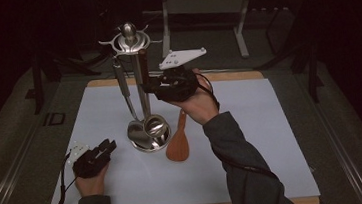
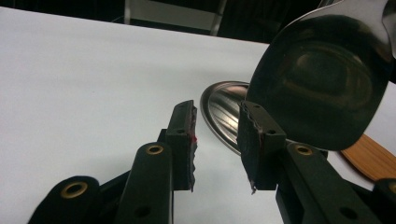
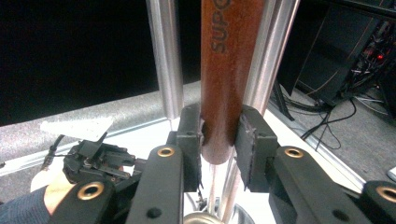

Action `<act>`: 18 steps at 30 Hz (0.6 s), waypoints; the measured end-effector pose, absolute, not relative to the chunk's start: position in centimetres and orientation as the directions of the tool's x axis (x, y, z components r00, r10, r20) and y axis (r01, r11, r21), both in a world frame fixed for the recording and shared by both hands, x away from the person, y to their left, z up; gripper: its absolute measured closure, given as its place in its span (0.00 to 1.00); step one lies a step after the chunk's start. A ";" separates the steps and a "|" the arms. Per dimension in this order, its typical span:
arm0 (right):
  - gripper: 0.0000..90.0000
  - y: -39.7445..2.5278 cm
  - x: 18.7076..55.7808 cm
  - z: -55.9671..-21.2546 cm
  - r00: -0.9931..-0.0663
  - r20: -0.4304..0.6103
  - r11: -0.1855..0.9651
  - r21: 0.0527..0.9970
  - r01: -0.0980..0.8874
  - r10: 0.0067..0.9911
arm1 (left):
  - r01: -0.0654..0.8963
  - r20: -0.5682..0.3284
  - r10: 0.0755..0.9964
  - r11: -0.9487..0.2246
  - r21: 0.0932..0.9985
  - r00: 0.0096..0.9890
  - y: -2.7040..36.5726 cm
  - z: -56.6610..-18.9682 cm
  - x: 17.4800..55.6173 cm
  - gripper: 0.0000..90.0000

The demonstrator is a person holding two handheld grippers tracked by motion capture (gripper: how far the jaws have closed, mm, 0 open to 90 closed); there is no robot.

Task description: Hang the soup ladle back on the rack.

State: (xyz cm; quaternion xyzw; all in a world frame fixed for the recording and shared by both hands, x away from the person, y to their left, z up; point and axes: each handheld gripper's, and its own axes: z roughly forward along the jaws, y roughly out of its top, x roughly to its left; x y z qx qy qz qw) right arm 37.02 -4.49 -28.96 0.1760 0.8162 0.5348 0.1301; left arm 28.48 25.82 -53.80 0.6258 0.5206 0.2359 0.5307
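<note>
Right gripper view: our right gripper [image 3: 218,144] clamps its fingers on the wooden handle [image 3: 226,70] beside the rack [image 1: 130,39]; a slip could topple it. Left gripper [image 2: 217,135] gapes empty.

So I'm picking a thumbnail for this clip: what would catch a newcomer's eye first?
The shiny steel stand at the back of the white mat, with a ladle hanging from it. Next, the right gripper, raised beside the stand with its jaws around a brown wooden handle. Then the wooden spatula lying by the stand's base, and the left gripper resting open at the mat's near left.
</note>
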 end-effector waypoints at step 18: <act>0.69 -8.2 37.5 -30.3 -0.905 0.008 0.341 0.925 0.169 0.426 | 0.401 -0.257 0.903 0.105 0.910 0.345 25.8 -53.8 28.5 0.74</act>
